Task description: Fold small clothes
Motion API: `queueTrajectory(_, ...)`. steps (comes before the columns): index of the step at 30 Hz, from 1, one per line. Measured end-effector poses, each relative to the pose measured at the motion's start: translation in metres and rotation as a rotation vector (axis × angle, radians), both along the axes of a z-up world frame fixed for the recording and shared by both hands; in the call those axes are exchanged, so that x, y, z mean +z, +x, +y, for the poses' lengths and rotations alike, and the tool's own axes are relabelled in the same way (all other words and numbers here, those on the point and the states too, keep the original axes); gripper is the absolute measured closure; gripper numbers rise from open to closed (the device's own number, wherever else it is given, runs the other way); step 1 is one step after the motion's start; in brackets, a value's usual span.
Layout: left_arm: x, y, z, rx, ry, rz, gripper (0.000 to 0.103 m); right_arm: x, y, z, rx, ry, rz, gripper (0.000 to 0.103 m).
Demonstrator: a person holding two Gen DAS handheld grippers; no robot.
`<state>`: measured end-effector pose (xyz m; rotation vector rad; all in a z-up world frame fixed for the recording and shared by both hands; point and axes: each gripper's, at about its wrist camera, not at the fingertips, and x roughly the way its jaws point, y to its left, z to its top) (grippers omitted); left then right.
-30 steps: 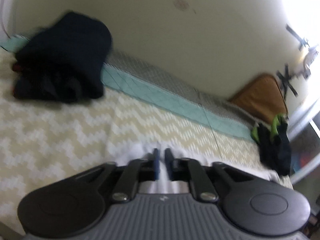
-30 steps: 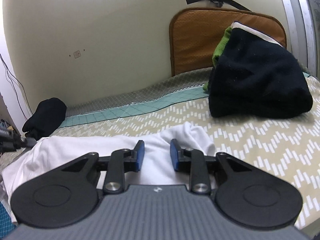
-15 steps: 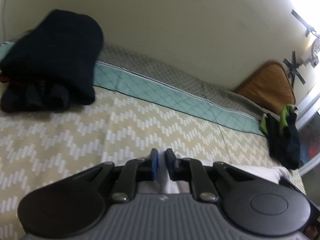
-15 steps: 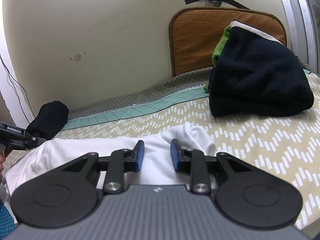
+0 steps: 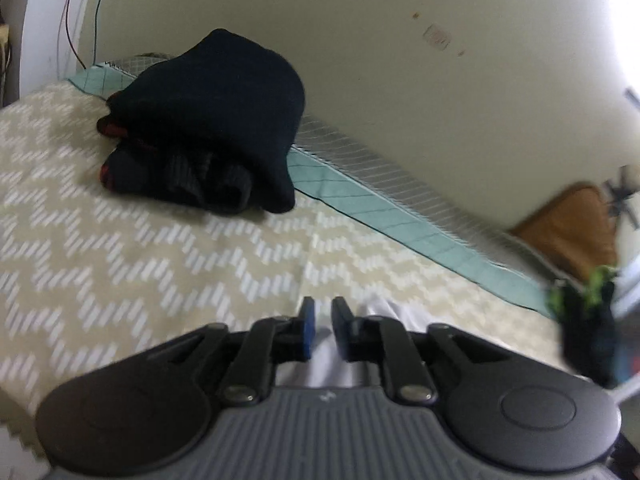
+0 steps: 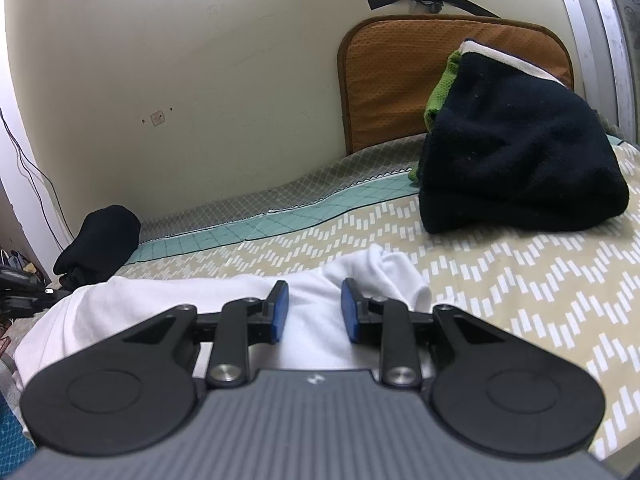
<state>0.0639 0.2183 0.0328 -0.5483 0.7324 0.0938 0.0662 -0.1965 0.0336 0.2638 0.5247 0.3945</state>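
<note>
A white garment [image 6: 168, 304] lies across the patterned bed cover, bunched at its right end; it also shows in the left wrist view [image 5: 384, 312]. My right gripper [image 6: 314, 310] is open, its blue pads straddling a raised fold of the white cloth. My left gripper [image 5: 322, 322] has its jaws nearly together with white cloth between the blue pads. The left gripper's body shows at the left edge of the right wrist view [image 6: 20, 292].
A dark folded pile [image 5: 208, 120] with red trim sits at the bed's far left, also in the right wrist view [image 6: 100, 240]. A black and green pile [image 6: 516, 152] leans on an orange cushion [image 6: 392, 76] at the right. The wall runs behind the bed.
The left gripper has swung left and nearer the dark pile, still gripping white cloth. The right gripper has hardly moved; the white fold between its pads sits slightly higher.
</note>
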Motion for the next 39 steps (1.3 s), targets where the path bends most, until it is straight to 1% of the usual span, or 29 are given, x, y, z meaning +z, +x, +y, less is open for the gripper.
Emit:
queueTrajectory(1,0.003,-0.01,-0.002,-0.008,0.006,-0.013,0.08,0.0,0.0,0.0,0.001,-0.001,0.0,0.07)
queueTrajectory(2,0.005,-0.023,-0.003,-0.022,0.012,-0.028,0.066,0.0,0.0,0.0,0.003,-0.002,-0.001,0.069)
queueTrajectory(3,0.006,-0.033,-0.005,-0.039,0.012,-0.04,0.049,0.0,0.0,0.001,0.005,-0.002,-0.003,0.069)
queueTrajectory(4,0.008,-0.041,-0.009,-0.057,0.012,-0.054,0.044,0.0,0.0,0.001,0.006,-0.003,-0.003,0.068)
queueTrajectory(5,0.009,-0.049,-0.014,-0.077,0.02,-0.065,0.043,0.0,0.0,0.001,0.008,-0.004,-0.004,0.068)
queueTrajectory(7,0.007,-0.057,-0.027,-0.113,0.04,-0.049,0.05,0.0,0.0,0.002,0.009,-0.005,-0.006,0.067)
queueTrajectory(8,0.003,-0.059,-0.033,-0.138,0.044,-0.024,0.08,0.0,-0.001,0.002,0.009,-0.005,-0.007,0.067)
queueTrajectory(9,-0.003,-0.059,-0.039,-0.166,0.049,0.014,0.097,0.0,-0.001,0.001,0.008,-0.004,-0.008,0.066)
queueTrajectory(10,-0.008,-0.06,-0.042,-0.16,0.057,0.046,0.098,0.0,-0.001,0.001,0.007,-0.004,-0.009,0.066)
queueTrajectory(11,-0.012,-0.064,-0.04,-0.145,0.04,0.055,0.098,0.0,-0.001,0.001,0.007,-0.003,-0.01,0.066)
queueTrajectory(12,-0.013,-0.069,-0.033,-0.141,-0.036,0.045,0.098,0.0,-0.002,0.0,0.007,-0.002,-0.013,0.066)
queueTrajectory(13,-0.013,-0.075,-0.023,-0.142,-0.136,0.023,0.098,0.0,-0.002,0.0,0.004,-0.001,-0.015,0.066)
queueTrajectory(15,-0.011,-0.091,-0.002,-0.167,-0.38,-0.076,0.098,0.0,-0.003,-0.001,0.001,0.001,-0.017,0.066)
queueTrajectory(17,-0.012,-0.105,0.011,-0.183,-0.548,-0.172,0.098,0.0,-0.004,-0.001,0.001,0.001,-0.018,0.066)
queueTrajectory(18,-0.014,-0.109,0.014,-0.184,-0.589,-0.196,0.098,0.0,-0.004,0.0,0.001,-0.001,-0.018,0.065)
queueTrajectory(20,-0.023,-0.111,0.02,-0.15,-0.605,-0.192,0.098,0.0,-0.004,0.0,0.002,-0.004,-0.019,0.065)
queueTrajectory(22,-0.043,-0.103,0.023,-0.08,-0.605,-0.101,0.098,0.0,-0.004,0.0,0.002,-0.004,-0.02,0.065)
queueTrajectory(24,-0.06,-0.099,0.024,-0.025,-0.564,-0.004,0.096,0.0,-0.004,0.0,0.001,-0.003,-0.02,0.065)
queueTrajectory(26,-0.06,-0.1,0.023,-0.023,-0.561,0.002,0.094,0.0,-0.004,0.0,0.0,-0.003,-0.02,0.065)
queueTrajectory(27,-0.053,-0.101,0.022,-0.025,-0.533,-0.007,0.089,0.0,-0.005,0.0,-0.001,-0.003,-0.021,0.065)
queueTrajectory(28,-0.042,-0.105,0.022,-0.017,-0.484,-0.027,0.084,0.001,-0.005,0.0,-0.002,-0.002,-0.022,0.065)
queueTrajectory(29,-0.028,-0.11,0.022,-0.002,-0.418,-0.051,0.065,0.001,-0.005,0.0,-0.001,-0.002,-0.021,0.065)
queueTrajectory(30,-0.013,-0.113,0.02,0.015,-0.346,-0.075,0.043,0.001,-0.004,0.0,0.0,-0.002,-0.02,0.065)
queueTrajectory(32,0.013,-0.113,0.013,0.035,-0.2,-0.118,0.037,0.001,-0.005,-0.001,0.002,0.0,-0.021,0.064)
queueTrajectory(34,0.031,-0.107,0.002,0.017,-0.064,-0.121,0.025,0.0,-0.004,-0.001,0.004,0.001,-0.021,0.063)
queueTrajectory(35,0.037,-0.102,-0.006,0.006,0.003,-0.115,0.012,0.0,-0.004,-0.001,0.005,0.002,-0.021,0.063)
queueTrajectory(36,0.04,-0.095,-0.015,-0.018,0.068,-0.109,0.005,0.0,-0.004,-0.001,0.006,0.003,-0.022,0.063)
queueTrajectory(38,0.038,-0.081,-0.034,-0.093,0.17,-0.09,0.003,0.0,-0.004,-0.001,0.006,0.005,-0.023,0.063)
queueTrajectory(39,0.035,-0.072,-0.042,-0.124,0.212,-0.06,0.002,0.0,-0.004,-0.002,0.006,0.006,-0.023,0.062)
